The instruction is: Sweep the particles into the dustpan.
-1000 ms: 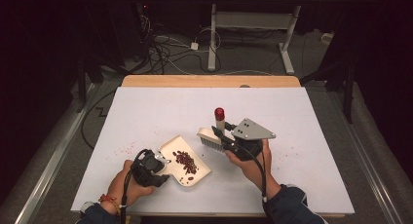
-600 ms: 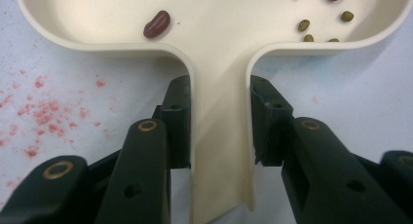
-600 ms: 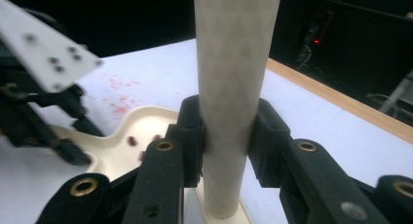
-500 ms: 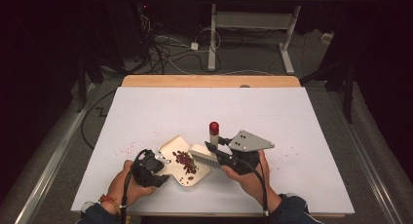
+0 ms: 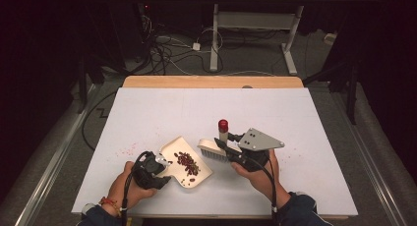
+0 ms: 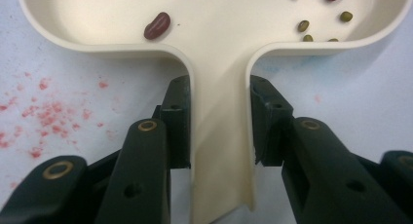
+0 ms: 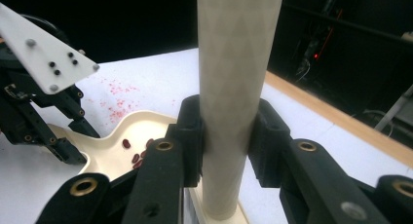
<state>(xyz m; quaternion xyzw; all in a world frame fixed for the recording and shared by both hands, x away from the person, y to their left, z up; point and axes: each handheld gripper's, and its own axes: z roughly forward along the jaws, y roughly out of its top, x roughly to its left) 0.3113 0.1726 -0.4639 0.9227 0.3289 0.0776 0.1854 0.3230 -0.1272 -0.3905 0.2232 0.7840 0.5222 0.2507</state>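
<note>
A cream dustpan lies on the white table with several dark red and green beans in it. My left gripper is shut on the pan's handle, its pads pressing both sides. One red bean lies near the pan's back wall. My right gripper is shut on the upright cream handle of a brush with a red cap. The white bristle head rests just right of the pan's mouth. The right gripper view also takes in the dustpan and the left gripper.
Pink smudges stain the table left of the pan, and a few specks lie right of the brush. The table's wooden far edge runs across the back. Cables and desk legs stand on the dark floor beyond.
The brush swept left and down toward the pan's mouth, then drew back slightly to the right. The left gripper and the dustpan stayed where they were.
</note>
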